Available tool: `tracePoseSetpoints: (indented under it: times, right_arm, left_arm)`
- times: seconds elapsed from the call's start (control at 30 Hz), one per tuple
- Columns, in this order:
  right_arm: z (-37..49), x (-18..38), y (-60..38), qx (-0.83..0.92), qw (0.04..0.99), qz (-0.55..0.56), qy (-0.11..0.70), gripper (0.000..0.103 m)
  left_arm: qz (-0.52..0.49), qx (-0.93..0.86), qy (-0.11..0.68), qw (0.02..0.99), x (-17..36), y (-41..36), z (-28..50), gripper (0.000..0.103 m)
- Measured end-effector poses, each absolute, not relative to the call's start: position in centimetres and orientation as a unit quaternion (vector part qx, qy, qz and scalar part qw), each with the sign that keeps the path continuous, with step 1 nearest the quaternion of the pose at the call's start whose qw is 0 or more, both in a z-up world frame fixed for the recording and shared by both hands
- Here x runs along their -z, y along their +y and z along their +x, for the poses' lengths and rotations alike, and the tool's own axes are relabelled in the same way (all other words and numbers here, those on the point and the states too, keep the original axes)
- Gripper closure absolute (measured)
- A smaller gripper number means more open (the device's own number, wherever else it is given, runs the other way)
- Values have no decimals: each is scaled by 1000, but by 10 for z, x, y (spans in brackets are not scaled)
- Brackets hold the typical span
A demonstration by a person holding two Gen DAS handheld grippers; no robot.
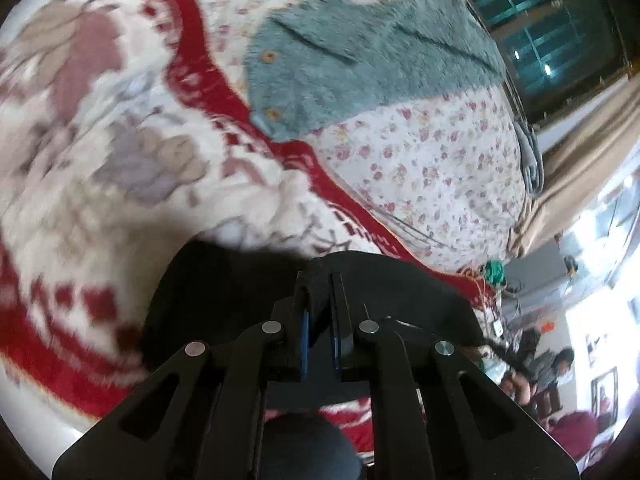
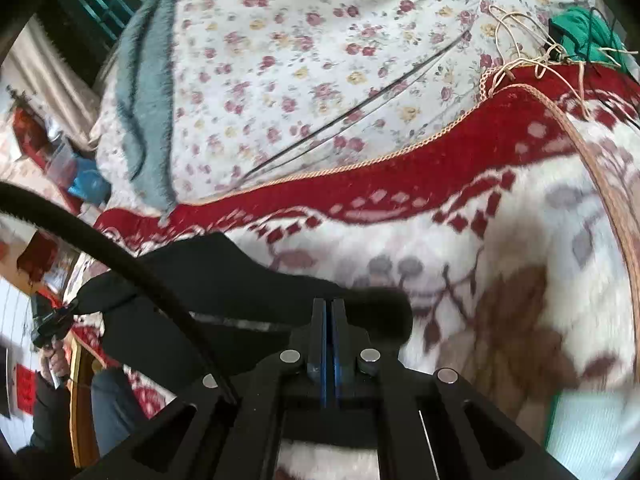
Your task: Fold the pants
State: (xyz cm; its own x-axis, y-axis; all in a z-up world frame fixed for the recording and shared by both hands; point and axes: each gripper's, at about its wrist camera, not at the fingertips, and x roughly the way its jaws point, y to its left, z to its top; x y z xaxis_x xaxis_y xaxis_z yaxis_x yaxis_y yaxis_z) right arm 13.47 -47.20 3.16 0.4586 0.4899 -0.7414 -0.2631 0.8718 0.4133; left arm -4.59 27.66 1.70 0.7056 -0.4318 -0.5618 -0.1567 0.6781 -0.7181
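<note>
The black pants [image 1: 224, 288] hang bunched just above a red-and-white blanket [image 1: 100, 168] on a bed. My left gripper [image 1: 320, 280] is shut on a thick fold of them, with dark cloth wedged between its blue pads. In the right wrist view the pants [image 2: 240, 280] stretch from the fingertips off to the left, lifted clear of the blanket [image 2: 500, 248]. My right gripper [image 2: 329, 303] is shut, its pads pressed together on a thin edge of the black cloth. A dark fuzzy band [image 2: 120, 256] curves across the lower left of that view.
A grey-teal fuzzy cardigan [image 1: 360, 60] with wooden buttons lies on the floral sheet [image 1: 432, 152] beyond the blanket. Green cloth and loose cords [image 2: 588, 36] sit at the blanket's far corner. People sit in the room past the bed's edge [image 1: 552, 364].
</note>
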Motion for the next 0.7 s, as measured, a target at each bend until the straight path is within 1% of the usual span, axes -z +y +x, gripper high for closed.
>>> tracePoseSetpoints:
  times: [0.13, 0.2, 0.27, 0.43, 0.7]
  right_arm:
    - [99, -23, -480, -232, 846, 100, 469, 101]
    - [88, -9, -481, -231, 841, 85, 481, 101]
    - [82, 9, -482, -226, 832, 78, 501, 101]
    - [80, 37, -481, -208, 819, 65, 530, 101]
    - [84, 46, -484, -186, 822, 61, 535, 101]
  left_arm:
    - [-463, 68, 362, 806, 24, 301, -75, 96]
    - [-517, 59, 364, 772, 58, 313, -80, 96]
    - [-545, 60, 361, 754, 77, 317, -82, 96]
    - [-531, 62, 340, 774, 68, 315, -81, 96]
    - [-514, 75, 323, 792, 69, 314, -90, 96]
